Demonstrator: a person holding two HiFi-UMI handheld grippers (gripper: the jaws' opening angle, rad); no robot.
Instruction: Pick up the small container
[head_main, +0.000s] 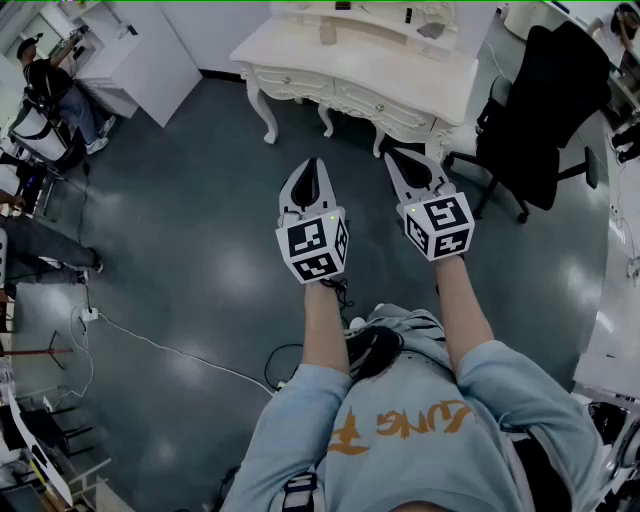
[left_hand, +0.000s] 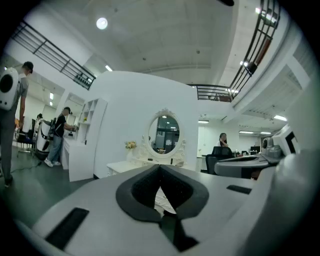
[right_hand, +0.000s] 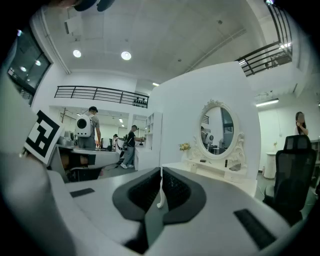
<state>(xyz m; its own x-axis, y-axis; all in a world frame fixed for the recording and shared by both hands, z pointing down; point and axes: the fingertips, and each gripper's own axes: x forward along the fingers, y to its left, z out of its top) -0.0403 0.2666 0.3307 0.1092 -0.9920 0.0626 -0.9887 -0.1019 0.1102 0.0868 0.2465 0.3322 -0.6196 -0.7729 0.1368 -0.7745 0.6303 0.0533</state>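
Both grippers are held in front of me, above the dark floor, pointing at a white dressing table (head_main: 400, 75). My left gripper (head_main: 311, 165) is shut with nothing between its tips, as the left gripper view (left_hand: 160, 168) also shows. My right gripper (head_main: 392, 154) is shut and empty too (right_hand: 160, 170). Small items stand on the table top below an oval mirror (right_hand: 219, 131): a pale jar-like thing (head_main: 328, 30), a flower posy (right_hand: 185, 146) and some dark bits. Which of them is the small container I cannot tell. Both grippers are well short of the table.
A black office chair (head_main: 550, 100) stands right of the table. A white cabinet (head_main: 140, 60) is at the far left, with a person (head_main: 50, 85) beside it. Cables (head_main: 150, 340) trail over the floor to my left. More people stand in the background (right_hand: 89, 125).
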